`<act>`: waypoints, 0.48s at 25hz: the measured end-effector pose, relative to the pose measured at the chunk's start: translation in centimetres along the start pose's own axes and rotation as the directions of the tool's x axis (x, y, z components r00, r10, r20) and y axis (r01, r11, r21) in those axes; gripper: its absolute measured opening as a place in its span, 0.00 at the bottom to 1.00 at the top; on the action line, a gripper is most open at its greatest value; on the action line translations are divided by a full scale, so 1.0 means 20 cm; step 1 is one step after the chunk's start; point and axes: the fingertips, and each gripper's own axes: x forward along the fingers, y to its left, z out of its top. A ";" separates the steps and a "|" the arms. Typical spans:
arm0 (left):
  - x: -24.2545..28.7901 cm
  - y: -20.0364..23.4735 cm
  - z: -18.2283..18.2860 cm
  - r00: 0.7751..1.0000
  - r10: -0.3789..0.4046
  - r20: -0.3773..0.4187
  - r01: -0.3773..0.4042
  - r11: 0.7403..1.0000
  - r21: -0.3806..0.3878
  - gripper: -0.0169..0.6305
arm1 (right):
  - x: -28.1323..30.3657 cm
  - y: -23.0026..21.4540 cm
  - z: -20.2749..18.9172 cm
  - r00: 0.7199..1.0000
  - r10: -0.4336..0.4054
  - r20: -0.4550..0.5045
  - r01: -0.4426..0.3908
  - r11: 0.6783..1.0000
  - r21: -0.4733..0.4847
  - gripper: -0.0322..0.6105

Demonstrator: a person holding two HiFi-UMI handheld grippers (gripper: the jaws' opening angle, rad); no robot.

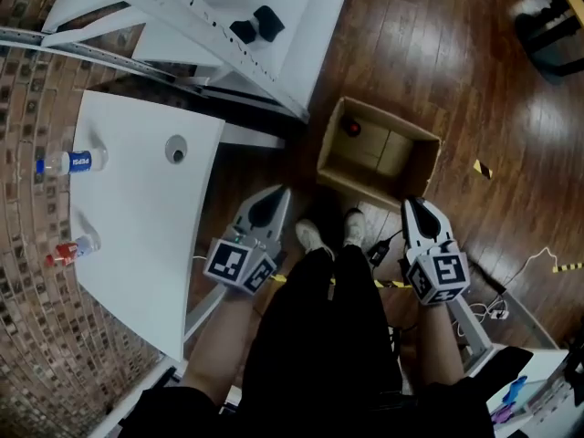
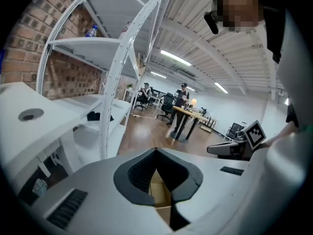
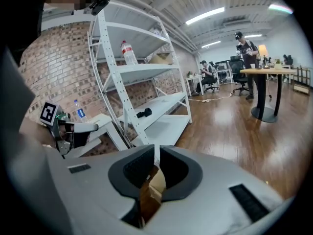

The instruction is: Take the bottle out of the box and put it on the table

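Gripper on the left point(image 1: 276, 193) hangs low beside the person's leg, close to the counter point(image 1: 146, 226). In the left gripper view point(image 2: 156, 151) its jaws are closed tip to tip with nothing caught in them. Only a strip of brown cardboard shows through the hollow behind the tips.

The right gripper point(image 1: 411, 204) hangs on the other side, its tips just short of the near wall of the box point(image 1: 358, 179). I read its jaws in the right gripper view point(image 3: 155, 153) as very narrow, a thin sliver apart at the tips, and empty. Cardboard shows behind them as well.

The box sits open on the wooden floor point(image 1: 438, 53) just ahead of the person's shoes point(image 1: 315, 237). The bottle point(image 1: 351, 128) is inside it, in the far left corner, showing me mostly a red top. Neither gripper touches it or the box.

On the white counter, well apart from the box, a blue-labelled bottle point(image 1: 71, 162) and a red-labelled bottle point(image 1: 68, 252) lie near the far edge by the brick wall. A white shelf rack point(image 1: 228, 16) stands beyond the counter and the box.
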 end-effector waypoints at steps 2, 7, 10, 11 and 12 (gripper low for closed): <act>0.08 0.06 -0.12 1.000 -0.010 -0.017 0.010 1.000 -0.002 0.03 | 0.09 -0.06 -0.11 1.000 -0.007 -0.019 0.007 1.000 -0.016 0.11; 0.24 0.25 -0.47 0.999 -0.018 -0.048 0.018 1.000 0.014 0.03 | 0.37 -0.18 -0.48 0.998 -0.031 -0.047 0.031 1.000 -0.001 0.11; 0.37 0.37 -0.71 0.998 -0.040 -0.056 0.041 0.999 0.011 0.03 | 0.56 -0.26 -0.62 0.999 -0.038 -0.035 0.038 0.999 -0.008 0.11; 0.42 0.40 -0.78 0.997 -0.050 -0.055 0.051 0.999 0.014 0.03 | 0.63 -0.29 -0.66 0.999 -0.037 -0.030 0.037 0.999 -0.013 0.11; 0.48 0.44 -0.86 0.997 -0.060 -0.051 0.061 0.998 0.017 0.03 | 0.70 -0.33 -0.71 0.999 -0.034 -0.025 0.033 0.999 -0.021 0.11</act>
